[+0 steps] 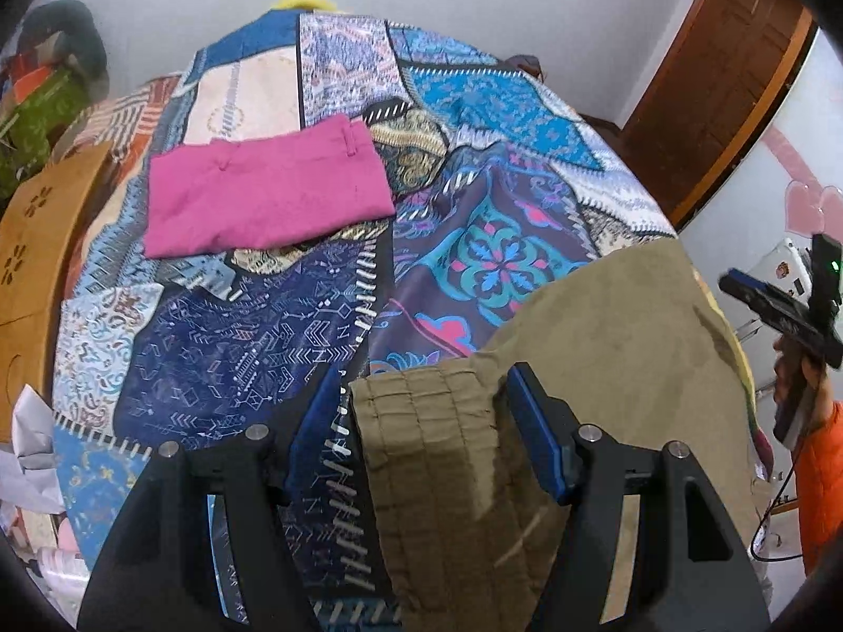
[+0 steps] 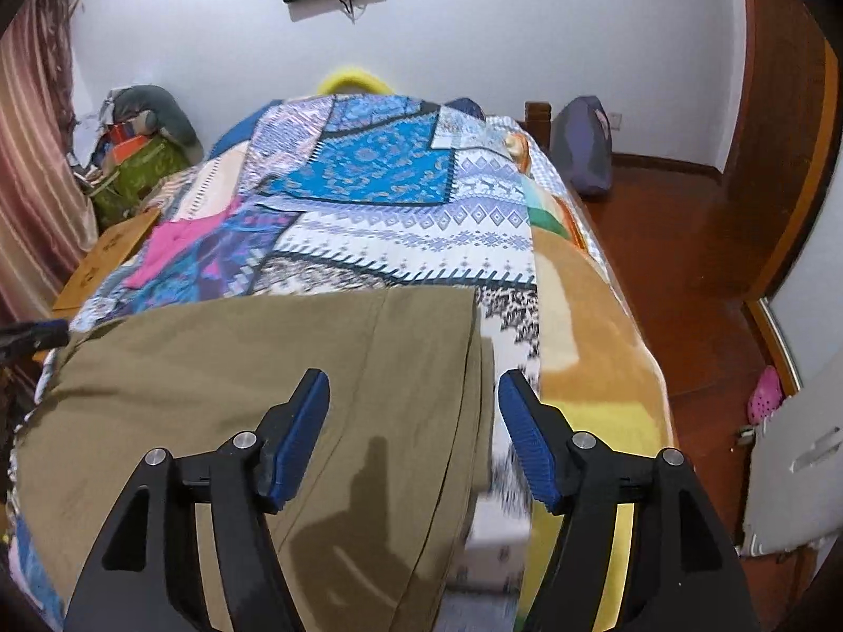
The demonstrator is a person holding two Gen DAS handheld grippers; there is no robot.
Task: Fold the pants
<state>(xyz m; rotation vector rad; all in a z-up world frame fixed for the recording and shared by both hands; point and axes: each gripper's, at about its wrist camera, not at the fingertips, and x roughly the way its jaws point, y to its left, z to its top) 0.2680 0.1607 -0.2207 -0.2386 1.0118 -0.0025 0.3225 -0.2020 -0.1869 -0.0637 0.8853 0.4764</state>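
Left gripper [image 1: 421, 432]: jaws apart, straddling the pleated waistband of the olive pants [image 1: 606, 326]; pads not pressing the cloth. Right gripper [image 2: 413, 440]: jaws apart above the pants' right edge, nothing clamped; the bedding below is motion-blurred. The pants lie flat at the near end of the patchwork bedspread [image 1: 253, 347], their nearest part cut off by the frame. A folded pink garment [image 1: 263, 195] lies well apart, toward the far left. No legible writing. Wooden floor [image 2: 685, 274] lies open right of the bed.
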